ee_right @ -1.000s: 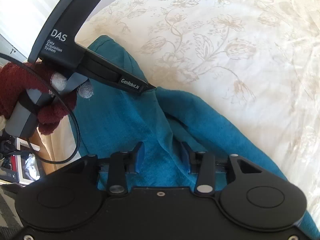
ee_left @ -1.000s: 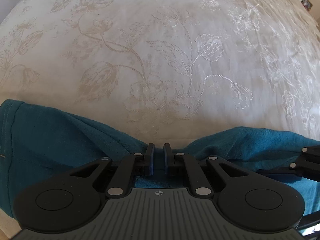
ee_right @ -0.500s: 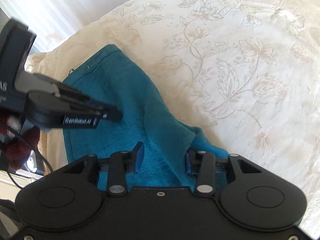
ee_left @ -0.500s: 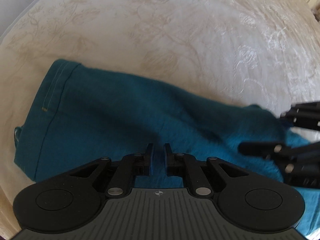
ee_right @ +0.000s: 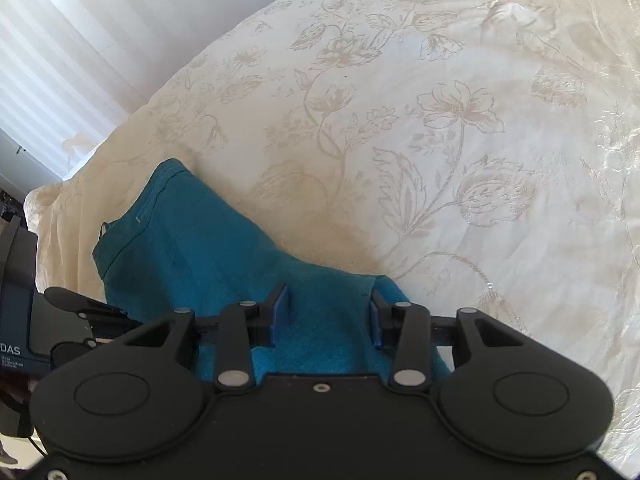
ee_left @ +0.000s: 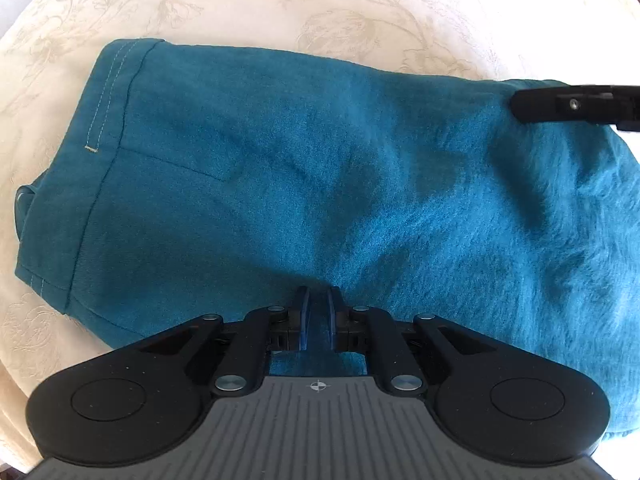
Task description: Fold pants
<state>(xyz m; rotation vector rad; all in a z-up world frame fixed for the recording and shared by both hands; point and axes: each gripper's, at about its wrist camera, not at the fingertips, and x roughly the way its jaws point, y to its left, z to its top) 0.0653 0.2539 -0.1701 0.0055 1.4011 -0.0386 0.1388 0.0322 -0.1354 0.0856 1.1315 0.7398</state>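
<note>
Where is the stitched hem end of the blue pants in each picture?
Left wrist view: the hem is at the left side, upper half, with pale stitching running down it.
Right wrist view: the hem is left of centre, the far tip of the teal pants.
Shared landmark: the cream floral bedspread beyond the hem in both views.

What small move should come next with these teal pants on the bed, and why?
Probably lower the pinched fabric onto the layer below and let go. The left tool is nearly shut on a fold of the pants, which already lie doubled on the bedspread. The right tool stands wide with cloth between its jaws.
</note>
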